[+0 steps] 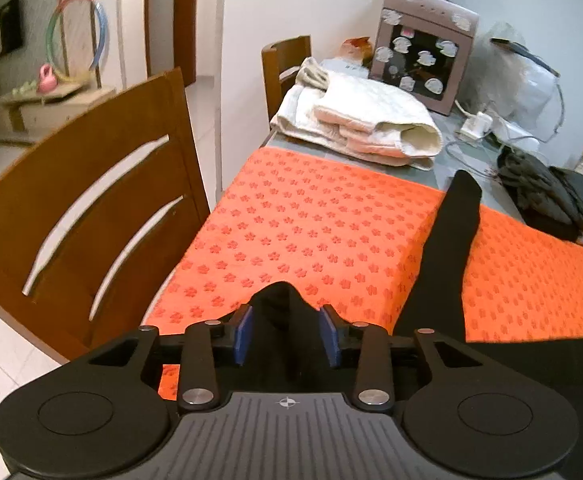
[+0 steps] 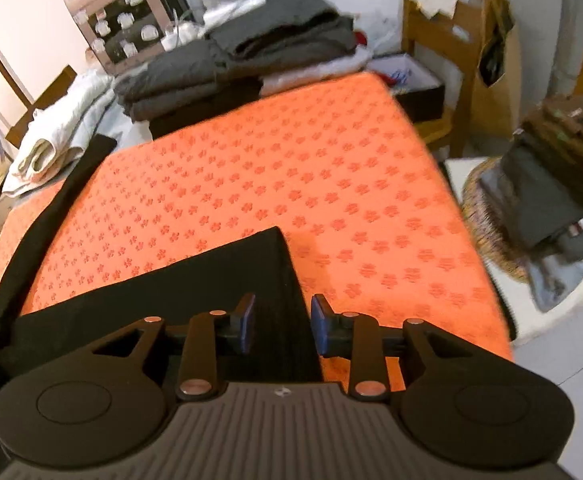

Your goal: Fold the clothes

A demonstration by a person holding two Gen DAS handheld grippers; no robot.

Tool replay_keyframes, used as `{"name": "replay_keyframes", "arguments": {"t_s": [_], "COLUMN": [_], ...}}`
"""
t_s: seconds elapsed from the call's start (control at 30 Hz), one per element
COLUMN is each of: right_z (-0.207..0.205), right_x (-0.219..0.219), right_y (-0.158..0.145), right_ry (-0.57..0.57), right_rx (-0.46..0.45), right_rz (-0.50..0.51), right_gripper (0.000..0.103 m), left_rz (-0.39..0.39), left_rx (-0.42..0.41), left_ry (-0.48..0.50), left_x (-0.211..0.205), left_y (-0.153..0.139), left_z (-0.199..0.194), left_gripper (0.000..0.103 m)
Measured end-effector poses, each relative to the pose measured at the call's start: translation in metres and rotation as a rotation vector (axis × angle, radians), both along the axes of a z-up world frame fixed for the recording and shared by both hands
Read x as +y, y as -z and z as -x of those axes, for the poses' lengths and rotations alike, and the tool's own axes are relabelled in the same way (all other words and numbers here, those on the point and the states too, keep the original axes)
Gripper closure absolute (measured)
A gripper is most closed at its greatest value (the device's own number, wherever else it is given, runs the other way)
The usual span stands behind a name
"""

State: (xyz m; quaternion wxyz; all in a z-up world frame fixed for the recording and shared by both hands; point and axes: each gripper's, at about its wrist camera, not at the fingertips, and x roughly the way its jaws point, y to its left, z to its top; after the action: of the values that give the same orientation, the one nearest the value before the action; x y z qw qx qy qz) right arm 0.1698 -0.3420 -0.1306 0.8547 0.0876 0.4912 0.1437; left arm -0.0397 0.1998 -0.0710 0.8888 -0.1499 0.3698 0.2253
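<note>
Both grippers' (image 1: 286, 334) (image 2: 282, 326) holds unclear

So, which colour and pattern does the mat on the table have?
The mat is orange with small, darker flower shapes in rows, seen best in the right wrist view.

Black garment (image 2: 195, 280) on orange cloth (image 2: 331, 184), between right gripper (image 2: 282, 322) parted jaws

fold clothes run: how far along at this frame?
Done: grey clothes sit folded at the table's far end. In hand: a black garment lies on the orange mat, with the open left claw and the open right claw each straddling its near edge. Left: its sleeve lies stretched out, unfolded.
</note>
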Motion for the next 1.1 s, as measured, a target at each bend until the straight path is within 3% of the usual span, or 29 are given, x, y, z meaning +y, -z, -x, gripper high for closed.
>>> {"name": "replay_keyframes", "arguments": {"t_s": [0.27, 0.43, 0.47, 0.5, 0.53, 0.67, 0.87, 0.93, 1.1], "right_z": [-0.032, -0.042, -0.043, -0.043, -0.043, -0.043, -0.045, -0.045, -0.039], "right_x": [0.015, 0.022, 0.023, 0.024, 0.025, 0.026, 0.031, 0.034, 0.034], "right_y": [0.023, 0.025, 0.025, 0.023, 0.021, 0.013, 0.026, 0.026, 0.01], "right_ry": [-0.019, -0.041, -0.043, -0.046, -0.048, -0.037, -0.047, -0.06, -0.081], "right_rx": [0.062, 0.065, 0.062, 0.055, 0.041, -0.009, -0.001, -0.008, -0.05], "right_rz": [0.009, 0.02, 0.023, 0.027, 0.034, 0.065, 0.109, 0.124, 0.178], "right_gripper": [0.068, 0.088, 0.09, 0.094, 0.095, 0.096, 0.095, 0.093, 0.08], "left_rz": [0.047, 0.053, 0.052, 0.05, 0.049, 0.094, 0.206, 0.235, 0.236], "left_rx": [0.057, 0.09, 0.091, 0.092, 0.087, 0.005, 0.058, 0.032, -0.018], "left_ry": [-0.042, -0.045, -0.05, -0.054, -0.062, -0.163, -0.231, -0.261, -0.237], "left_x": [0.008, 0.01, 0.01, 0.011, 0.011, 0.023, 0.039, 0.043, 0.046], "left_y": [0.022, 0.031, 0.032, 0.033, 0.034, 0.021, 0.05, 0.054, 0.036], "left_z": [-0.031, -0.04, -0.041, -0.042, -0.041, -0.02, -0.003, 0.002, 0.012], "left_gripper": [0.057, 0.058, 0.062, 0.094, 0.097, 0.097, 0.094, 0.081, 0.067]}}
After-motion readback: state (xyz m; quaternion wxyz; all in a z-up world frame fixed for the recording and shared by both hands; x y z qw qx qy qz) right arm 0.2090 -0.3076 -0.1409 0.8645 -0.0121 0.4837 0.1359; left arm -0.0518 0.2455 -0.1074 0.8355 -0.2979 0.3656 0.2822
